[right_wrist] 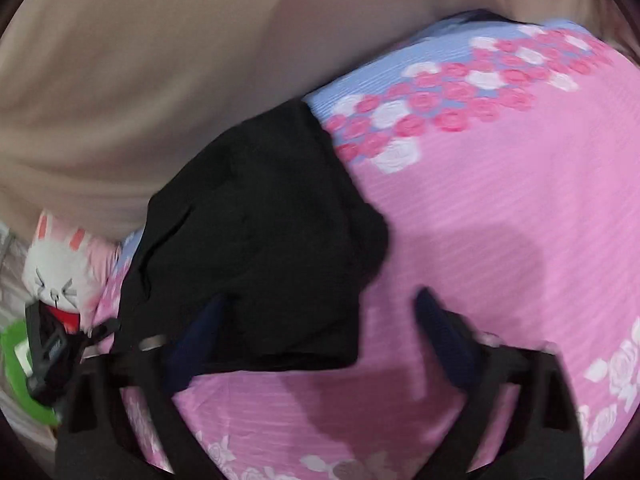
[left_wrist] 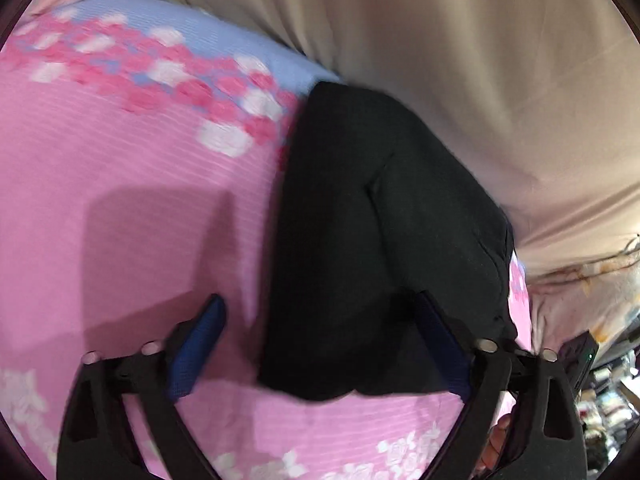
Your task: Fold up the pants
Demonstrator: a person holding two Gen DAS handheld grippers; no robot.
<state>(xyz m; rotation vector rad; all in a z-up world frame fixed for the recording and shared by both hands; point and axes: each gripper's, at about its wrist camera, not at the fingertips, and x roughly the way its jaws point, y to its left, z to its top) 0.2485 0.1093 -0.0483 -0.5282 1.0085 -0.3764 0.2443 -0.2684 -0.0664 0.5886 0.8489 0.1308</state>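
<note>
The black pants (left_wrist: 360, 240) lie bunched in a folded heap on the pink flowered bedsheet (left_wrist: 120, 184). My left gripper (left_wrist: 320, 344) is open, its blue-padded fingers (left_wrist: 200, 344) spread above the near edge of the heap, holding nothing. In the right wrist view the same pants (right_wrist: 256, 240) lie left of centre on the sheet (right_wrist: 500, 200). My right gripper (right_wrist: 320, 340) is open, its left finger (right_wrist: 192, 344) over the pants' near edge and its right finger over bare sheet.
A beige curtain or cloth (left_wrist: 460, 60) hangs behind the bed. A white rabbit plush (right_wrist: 56, 268) and a green object (right_wrist: 16, 364) sit at the bed's left side. Cluttered items (left_wrist: 612, 392) show at the far right.
</note>
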